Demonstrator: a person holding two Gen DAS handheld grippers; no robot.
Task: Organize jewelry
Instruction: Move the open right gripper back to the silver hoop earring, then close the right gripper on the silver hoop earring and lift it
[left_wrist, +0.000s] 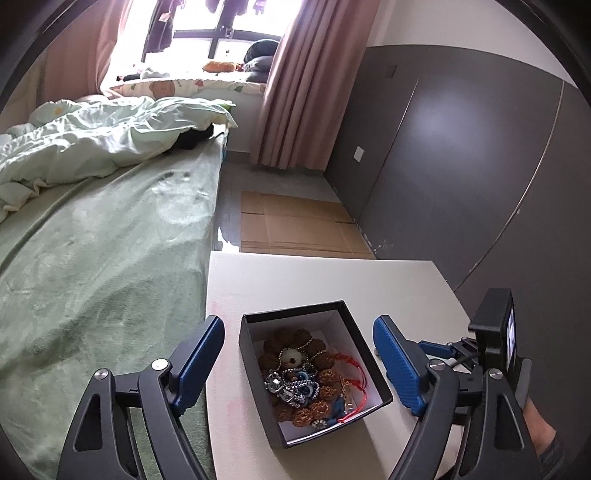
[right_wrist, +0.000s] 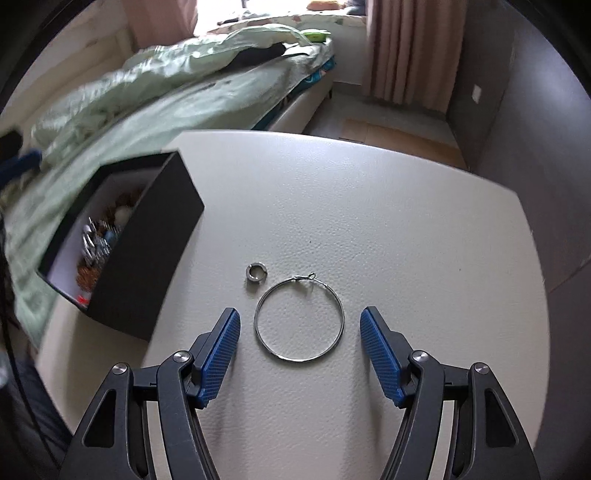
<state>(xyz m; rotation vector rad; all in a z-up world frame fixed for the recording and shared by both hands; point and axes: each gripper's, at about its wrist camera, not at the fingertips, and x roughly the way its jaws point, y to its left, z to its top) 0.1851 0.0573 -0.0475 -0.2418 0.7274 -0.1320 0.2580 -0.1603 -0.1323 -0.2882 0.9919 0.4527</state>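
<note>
A black jewelry box (left_wrist: 258, 373) with a white inside stands on the white table (left_wrist: 295, 280); it holds brown bead bracelets, silver chains and a red cord. My left gripper (left_wrist: 299, 354) is open, its jaws on either side of the box. In the right wrist view the box (right_wrist: 147, 258) stands at the left. A large silver hoop (right_wrist: 299, 320) and a small silver ring (right_wrist: 254, 272) lie on the table (right_wrist: 369, 221). My right gripper (right_wrist: 300, 339) is open, and the hoop lies between its blue fingertips. The right gripper also shows in the left wrist view (left_wrist: 443, 349).
A bed with a green sheet (left_wrist: 103, 236) and a rumpled duvet runs along the table's left side. Flattened cardboard (left_wrist: 295, 225) lies on the floor beyond the table. A dark grey wardrobe (left_wrist: 461, 147) stands at the right, pink curtains at the back.
</note>
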